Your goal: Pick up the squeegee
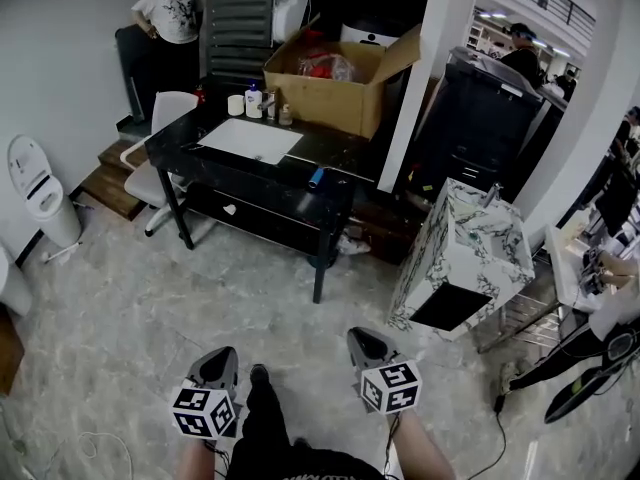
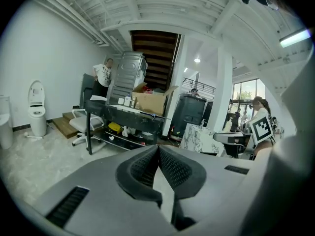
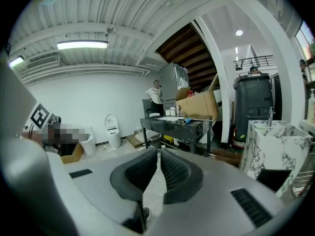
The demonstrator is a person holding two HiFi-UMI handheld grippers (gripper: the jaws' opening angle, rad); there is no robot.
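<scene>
The squeegee, a small tool with a blue handle, lies near the right front corner of the black table across the room. It also shows as a small blue piece, squeegee on the table edge in the left gripper view and squeegee in the right gripper view. My left gripper and right gripper are low in the head view, side by side over the floor, well short of the table. The left gripper is shut and holds nothing. The right gripper has its pads together, also holding nothing.
An open cardboard box, a white sheet and small bottles share the table. A white chair stands at its left, a marble-patterned cabinet at its right. A toilet is far left. A person stands behind.
</scene>
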